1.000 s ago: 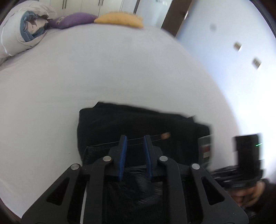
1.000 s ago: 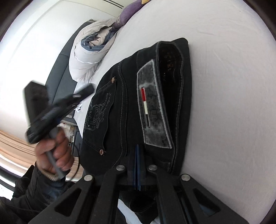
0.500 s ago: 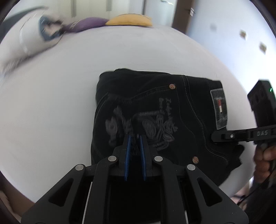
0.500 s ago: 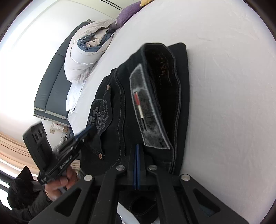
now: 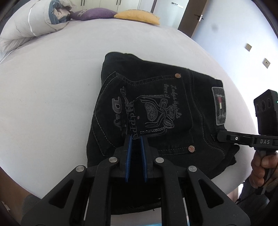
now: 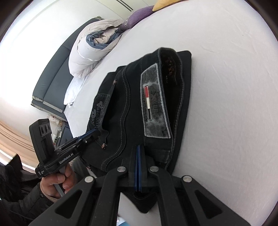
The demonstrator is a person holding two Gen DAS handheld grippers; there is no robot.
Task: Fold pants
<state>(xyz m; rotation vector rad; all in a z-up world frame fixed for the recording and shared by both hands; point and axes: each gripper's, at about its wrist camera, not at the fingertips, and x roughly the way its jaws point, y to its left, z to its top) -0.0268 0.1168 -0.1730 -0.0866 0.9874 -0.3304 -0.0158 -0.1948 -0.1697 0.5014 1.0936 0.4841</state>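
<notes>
The black jeans (image 5: 156, 107) lie folded into a compact stack on the white bed, back pocket print and grey waistband patch (image 5: 219, 106) facing up. My left gripper (image 5: 136, 139) hovers over the near edge of the stack with its blue pads slightly apart and nothing between them. In the right wrist view the jeans (image 6: 139, 104) fill the middle. My right gripper (image 6: 138, 147) is shut at the waistband end, seemingly pinching a fold of the denim. The left gripper (image 6: 93, 133) shows there at the pocket edge.
The white bed (image 5: 43, 87) spreads all round the jeans. A rolled white and blue duvet (image 5: 34, 19), a purple pillow (image 5: 93, 13) and a yellow pillow (image 5: 137, 16) lie at the far end. A dark headboard (image 6: 50, 83) stands behind the duvet.
The left gripper has risen and drawn back over the near edge of the stack, its jaws a little narrower. The right gripper stays shut at the waistband, which has lifted slightly.
</notes>
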